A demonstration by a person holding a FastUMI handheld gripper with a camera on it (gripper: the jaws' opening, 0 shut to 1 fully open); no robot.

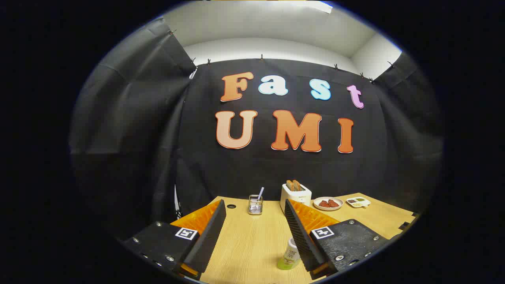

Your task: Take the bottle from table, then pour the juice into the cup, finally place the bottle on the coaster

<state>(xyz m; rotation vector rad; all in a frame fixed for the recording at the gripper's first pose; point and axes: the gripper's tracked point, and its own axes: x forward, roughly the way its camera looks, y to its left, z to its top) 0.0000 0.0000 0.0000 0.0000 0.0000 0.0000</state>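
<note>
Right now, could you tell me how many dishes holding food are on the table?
2. A round plate with brownish pieces sits right of the toaster; a small divided dish lies just right of that plate. The open gripper may hide others.
</note>
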